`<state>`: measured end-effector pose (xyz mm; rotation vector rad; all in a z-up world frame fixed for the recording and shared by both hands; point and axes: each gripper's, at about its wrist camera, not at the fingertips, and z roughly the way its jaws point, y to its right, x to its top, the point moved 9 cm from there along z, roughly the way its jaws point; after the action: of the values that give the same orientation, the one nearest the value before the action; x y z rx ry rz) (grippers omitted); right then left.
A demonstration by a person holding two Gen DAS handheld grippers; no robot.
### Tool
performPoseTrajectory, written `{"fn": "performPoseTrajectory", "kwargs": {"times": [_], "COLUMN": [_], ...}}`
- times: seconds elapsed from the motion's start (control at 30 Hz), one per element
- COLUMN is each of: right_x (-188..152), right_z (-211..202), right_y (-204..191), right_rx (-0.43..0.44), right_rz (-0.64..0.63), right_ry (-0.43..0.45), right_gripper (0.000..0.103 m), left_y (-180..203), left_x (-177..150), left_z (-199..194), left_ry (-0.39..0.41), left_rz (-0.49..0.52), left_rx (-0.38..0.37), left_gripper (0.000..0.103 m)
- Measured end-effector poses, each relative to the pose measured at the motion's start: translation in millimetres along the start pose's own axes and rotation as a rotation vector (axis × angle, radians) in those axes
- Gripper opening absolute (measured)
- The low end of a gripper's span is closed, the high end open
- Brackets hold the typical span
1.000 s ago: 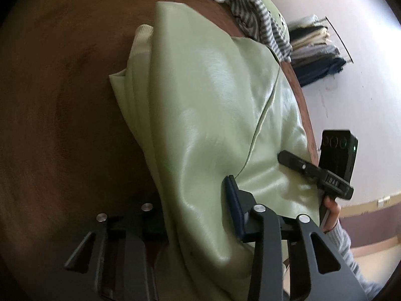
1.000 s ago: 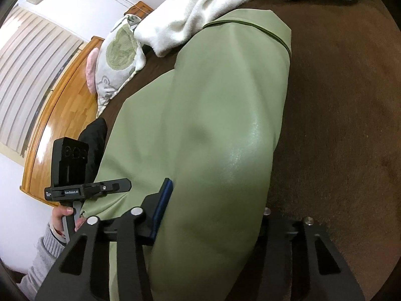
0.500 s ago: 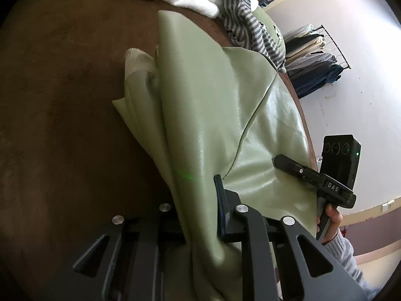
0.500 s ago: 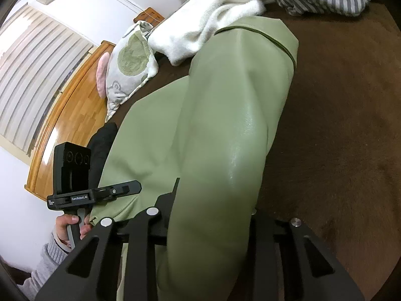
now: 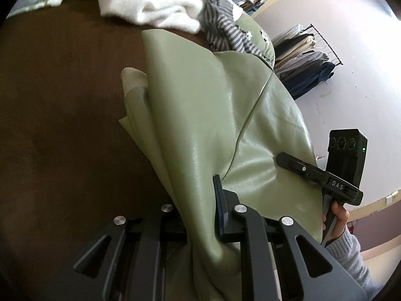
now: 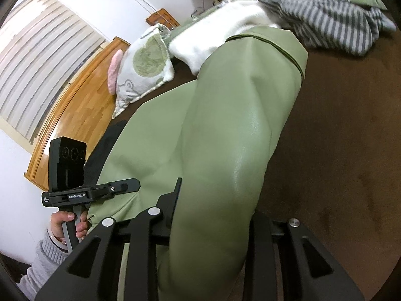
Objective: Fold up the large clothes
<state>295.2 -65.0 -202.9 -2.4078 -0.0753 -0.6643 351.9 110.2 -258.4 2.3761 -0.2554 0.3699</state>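
One green faux-leather jacket (image 5: 200,115) is lying across the brown bed cover (image 5: 62,125), its near edge bunched and raised off the cover by two claws.

Left claw (image 5: 198,210): pinching a thick fold of the jacket at 6 o'clock in the left wrist view, both fingers pressing into the material. Right claw (image 6: 215,215): pinching a second gathered fold at 6 o'clock in the right wrist view, the material filling the gap between the fingers.

Left wrist view only: one ribbed cream cuff (image 5: 132,79) is poking out from under the jacket at 10 o'clock; one clothes rack (image 5: 308,57) of hanging garments is standing against the wall at 2 o'clock; the right claw (image 5: 300,166) is showing at 3 o'clock, gripped by a hand (image 5: 338,217) in a grey sleeve.

Right wrist view only: one wooden headboard (image 6: 82,105) and window blinds (image 6: 37,62) are sitting at 9 to 10 o'clock; one patterned pillow (image 6: 145,70) is lying at 11 o'clock; the left claw (image 6: 112,190) is appearing at 8 o'clock.

Both views: one white fleece garment (image 5: 150,0) (image 6: 225,25) and one grey striped garment (image 5: 225,32) (image 6: 330,22) are lying beyond the jacket, at 12 to 1 o'clock.
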Motion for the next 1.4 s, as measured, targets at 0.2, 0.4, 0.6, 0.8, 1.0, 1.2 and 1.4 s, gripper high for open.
{"fn": "performPoseTrajectory", "kwargs": {"times": [0.2, 0.4, 0.6, 0.8, 1.0, 1.2, 1.4], "right_x": [22, 42, 44, 40, 42, 47, 48], "right_z": [-22, -33, -28, -11, 9, 29, 66], "right_y": [-44, -86, -117, -135, -156, -191, -243], "right_rx": [0.004, 0.016, 0.034, 0.049, 0.062, 0.082, 0.124], "right_rz": [-0.043, -0.091, -0.122, -0.135, -0.157, -0.207, -0.261], "right_ry": [0.019, 0.028, 0.023, -0.001, -0.036, -0.058, -0.09], "right_gripper": [0.027, 0.027, 0.027, 0.027, 0.027, 0.027, 0.027], "left_y": [17, 19, 14, -1, -13, -30, -65], "left_x": [13, 18, 14, 3, 0, -5, -19], "left_z": [-47, -95, -133, -152, -169, -202, -251], "left_ry": [0.051, 0.099, 0.128, 0.135, 0.151, 0.196, 0.253], "left_rz": [0.017, 0.018, 0.0, -0.023, -0.05, -0.082, -0.128], "left_rx": [0.017, 0.036, 0.07, 0.097, 0.104, 0.123, 0.168], "left_gripper": [0.017, 0.017, 0.017, 0.017, 0.017, 0.017, 0.017]}}
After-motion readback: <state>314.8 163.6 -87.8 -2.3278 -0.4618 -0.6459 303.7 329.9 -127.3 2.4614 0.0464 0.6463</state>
